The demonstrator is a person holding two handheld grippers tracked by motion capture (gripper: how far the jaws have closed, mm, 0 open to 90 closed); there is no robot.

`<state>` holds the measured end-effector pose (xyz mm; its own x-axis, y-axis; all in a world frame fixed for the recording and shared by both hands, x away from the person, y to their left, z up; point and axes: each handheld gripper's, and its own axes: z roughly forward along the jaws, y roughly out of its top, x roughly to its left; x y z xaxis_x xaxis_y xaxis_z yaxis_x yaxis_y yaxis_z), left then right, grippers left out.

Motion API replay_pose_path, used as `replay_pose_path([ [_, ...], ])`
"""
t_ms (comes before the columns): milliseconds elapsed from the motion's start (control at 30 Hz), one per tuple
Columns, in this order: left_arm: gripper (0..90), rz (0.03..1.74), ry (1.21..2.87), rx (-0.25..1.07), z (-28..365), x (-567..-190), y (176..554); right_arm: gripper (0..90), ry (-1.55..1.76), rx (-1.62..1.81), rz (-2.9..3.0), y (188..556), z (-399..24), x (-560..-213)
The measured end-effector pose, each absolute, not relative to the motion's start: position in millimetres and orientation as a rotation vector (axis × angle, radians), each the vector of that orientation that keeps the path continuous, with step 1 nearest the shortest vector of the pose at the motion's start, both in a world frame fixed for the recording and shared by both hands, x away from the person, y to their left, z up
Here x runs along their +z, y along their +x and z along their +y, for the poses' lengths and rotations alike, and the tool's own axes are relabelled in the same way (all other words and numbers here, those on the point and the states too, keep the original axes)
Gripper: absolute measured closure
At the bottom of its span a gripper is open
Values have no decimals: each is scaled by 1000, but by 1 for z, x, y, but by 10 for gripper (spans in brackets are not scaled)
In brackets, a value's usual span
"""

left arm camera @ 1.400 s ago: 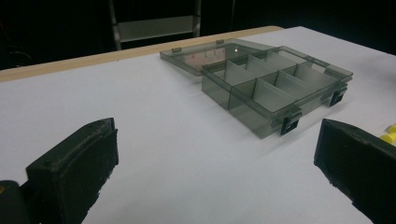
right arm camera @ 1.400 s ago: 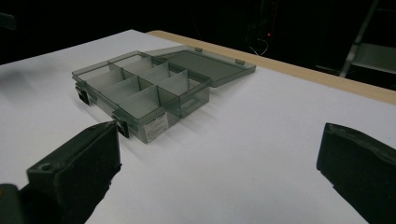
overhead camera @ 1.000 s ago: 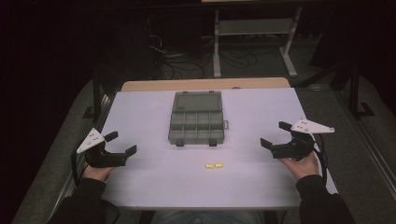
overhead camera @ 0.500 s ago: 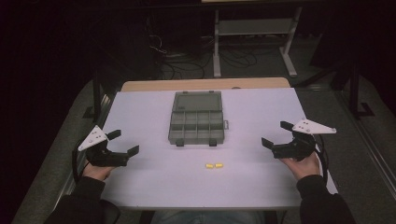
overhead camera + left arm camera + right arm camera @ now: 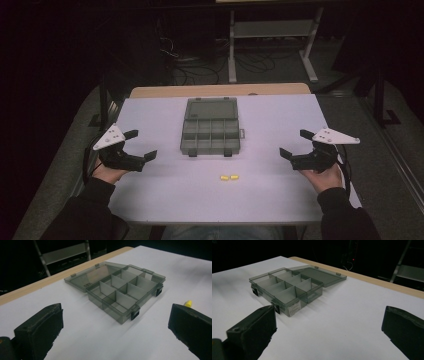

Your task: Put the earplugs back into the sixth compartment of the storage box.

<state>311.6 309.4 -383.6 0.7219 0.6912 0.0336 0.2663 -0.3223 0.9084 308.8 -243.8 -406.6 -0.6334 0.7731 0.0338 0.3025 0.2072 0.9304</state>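
Left tool (image 5: 134, 146) and right tool (image 5: 296, 144): jaws wide apart, empty | two yellow pieces (image 5: 229, 177) lie on surface (image 5: 270, 195) just before open compartment box (image 5: 211, 131) | approach one piece low, close gently.

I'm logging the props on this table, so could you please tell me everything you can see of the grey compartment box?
The compartment box is a shallow organiser of smoky, see-through grey plastic. Its lid is open, laid back flat on the far side and joined by hinges. Thin dividers split the tray into two rows of small compartments, all of which look empty. Two dark latches sit on the near edge. It rests flat on the white tabletop, mid-table, with nothing else touching it.
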Motion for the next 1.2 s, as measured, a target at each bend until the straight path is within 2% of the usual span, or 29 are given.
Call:
replay_pose_path([
  [1200, 0, 521, 2136, 379, 224, -362, 337, 0, 976, 1417, 2086, 308, -240, -406],
])
